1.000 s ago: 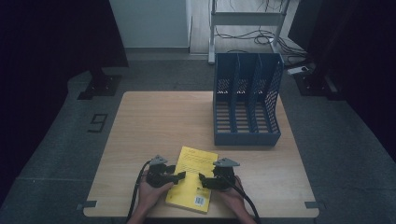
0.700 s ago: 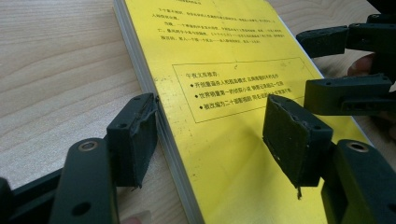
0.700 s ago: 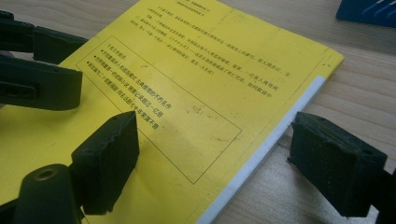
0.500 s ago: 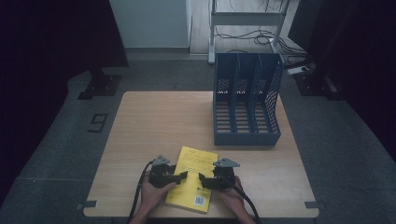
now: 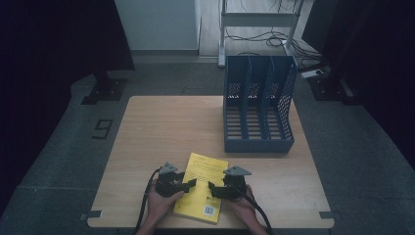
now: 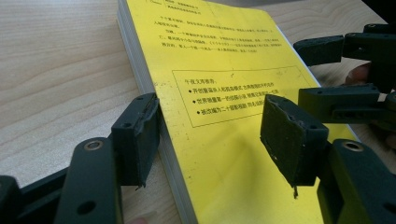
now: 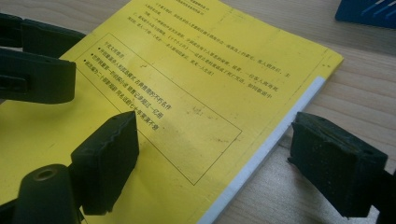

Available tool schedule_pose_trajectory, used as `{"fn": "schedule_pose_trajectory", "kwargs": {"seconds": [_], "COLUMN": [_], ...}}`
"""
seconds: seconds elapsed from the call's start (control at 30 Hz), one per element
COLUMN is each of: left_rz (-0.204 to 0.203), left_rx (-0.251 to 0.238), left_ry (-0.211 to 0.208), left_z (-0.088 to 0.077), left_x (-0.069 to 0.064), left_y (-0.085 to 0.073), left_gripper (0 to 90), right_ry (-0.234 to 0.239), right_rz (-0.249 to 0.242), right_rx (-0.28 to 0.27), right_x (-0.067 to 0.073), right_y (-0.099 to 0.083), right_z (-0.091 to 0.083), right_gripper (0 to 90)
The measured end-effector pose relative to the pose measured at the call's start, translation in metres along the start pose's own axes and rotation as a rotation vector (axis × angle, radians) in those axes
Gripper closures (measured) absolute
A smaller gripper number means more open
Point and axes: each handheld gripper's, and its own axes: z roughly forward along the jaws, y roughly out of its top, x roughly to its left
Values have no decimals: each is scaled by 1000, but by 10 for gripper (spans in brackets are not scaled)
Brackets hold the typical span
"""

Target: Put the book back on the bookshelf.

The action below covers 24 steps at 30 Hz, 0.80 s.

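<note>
A yellow paperback book [image 5: 203, 172] lies flat near the table's front edge, printed with black text and a barcode. My left gripper [image 5: 190, 184] comes in from the book's left side and my right gripper [image 5: 211, 188] from its right, tips facing each other over the cover. In the left gripper view the jaws [image 6: 212, 112] stand open astride the page edge of the book [image 6: 224, 56], one beside the pages and one above the cover. In the right gripper view the jaws [image 7: 215, 135] stand open astride the white spine edge of the book [image 7: 196, 60].
A blue three-slot file holder [image 5: 258, 110] stands upright at the back right of the wooden table [image 5: 166, 127]; its corner [image 7: 369, 11] shows in the right gripper view. Dark floor surrounds the table, with a metal rack and cables behind.
</note>
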Motion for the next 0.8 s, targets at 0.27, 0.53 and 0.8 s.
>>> {"fn": "schedule_pose_trajectory", "kwargs": {"seconds": [0.27, 0.53, 0.8], "left_rz": [-5, -50, -102], "left_rx": [-50, -79, -79], "left_ry": [-24, -94, -134], "left_z": [-9, -14, -13], "left_x": [-6, -4, 3], "left_y": [4, 5, 4], "left_gripper": [389, 402, 399], "right_ry": [-1, 1, 1], "right_rz": [0, 1, 1], "right_rx": [-3, -5, -6], "right_x": [0, 0, 0], "right_y": [0, 0, -1], "right_z": [0, 0, 0], "right_gripper": [148, 147, 147]}}
